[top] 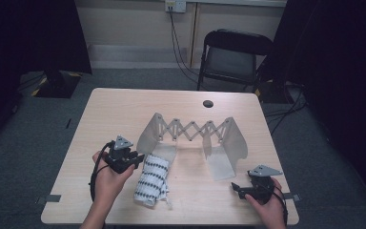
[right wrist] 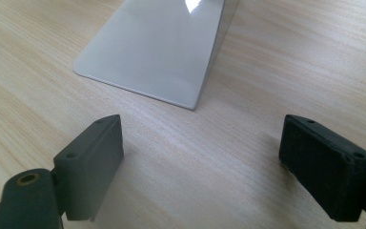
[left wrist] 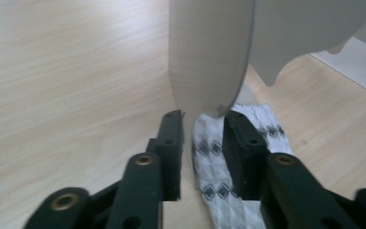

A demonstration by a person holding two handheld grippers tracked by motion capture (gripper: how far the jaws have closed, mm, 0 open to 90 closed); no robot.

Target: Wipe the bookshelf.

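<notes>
You are closing the left tongs (left wrist: 202, 125) around the folding board's left flap (left wrist: 209, 52) over the patterned cloth (top: 152, 181) at lower centre, so be gripping the flap edge squarely while your right tongs (right wrist: 200, 152) are waiting wide open, empty.

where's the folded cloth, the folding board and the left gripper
folded cloth (top: 152, 180), high view, middle of its patterned top
folding board (top: 190, 130), high view, middle of the zigzag lattice joining its two panels
left gripper (left wrist: 203, 136), left gripper view, midway between its fingertips
</notes>
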